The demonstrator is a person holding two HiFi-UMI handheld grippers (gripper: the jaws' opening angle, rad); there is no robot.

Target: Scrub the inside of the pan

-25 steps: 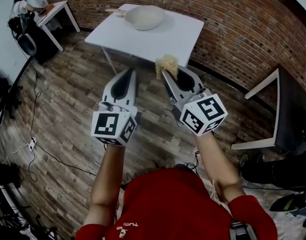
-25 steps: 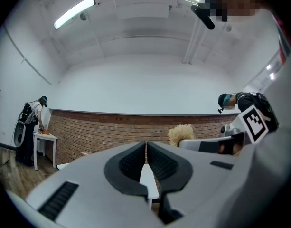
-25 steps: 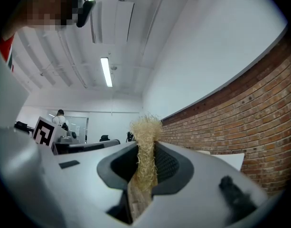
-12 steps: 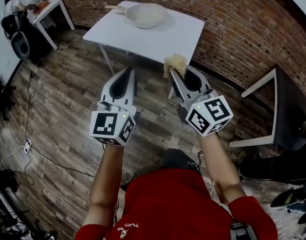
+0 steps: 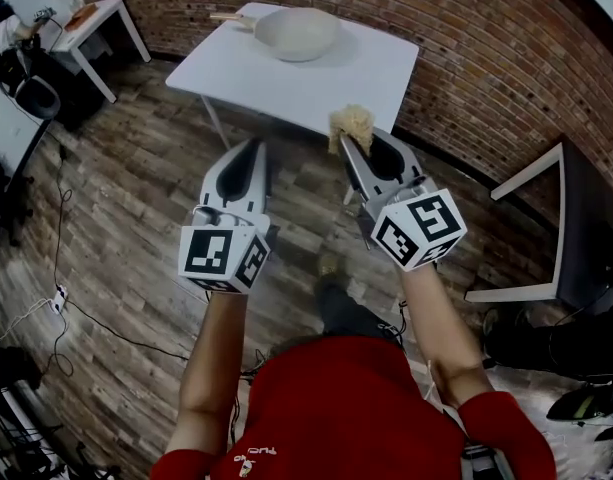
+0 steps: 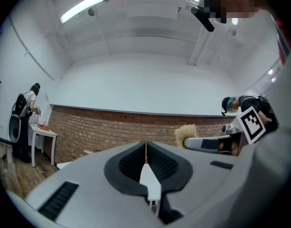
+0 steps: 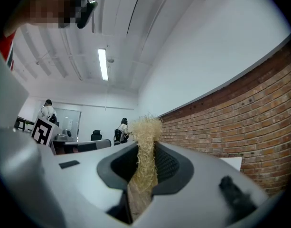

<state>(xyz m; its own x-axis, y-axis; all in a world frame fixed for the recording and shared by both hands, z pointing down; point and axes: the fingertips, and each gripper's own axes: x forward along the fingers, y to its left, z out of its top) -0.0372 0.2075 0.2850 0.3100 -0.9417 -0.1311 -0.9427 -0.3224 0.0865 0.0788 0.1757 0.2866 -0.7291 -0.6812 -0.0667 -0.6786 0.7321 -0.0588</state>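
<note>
Little changed since a second ago: right tool [image 5: 346, 140], held forward, pinches a straw scrubber [image 5: 352, 123]; left tool [image 5: 256, 148] alongside, closed and empty; pan [image 5: 298, 34] on worktop [image 5: 371, 68] ahead

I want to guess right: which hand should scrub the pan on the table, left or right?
Right, probably. The right gripper is shut on the scrubber, while the left gripper is shut and empty. Neither has reached the pan yet.

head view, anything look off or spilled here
Nothing stands out. The beige round pan sits upright on the white table; the right gripper is shut on a straw-coloured fibre scrubber, the left gripper shut, empty.
</note>
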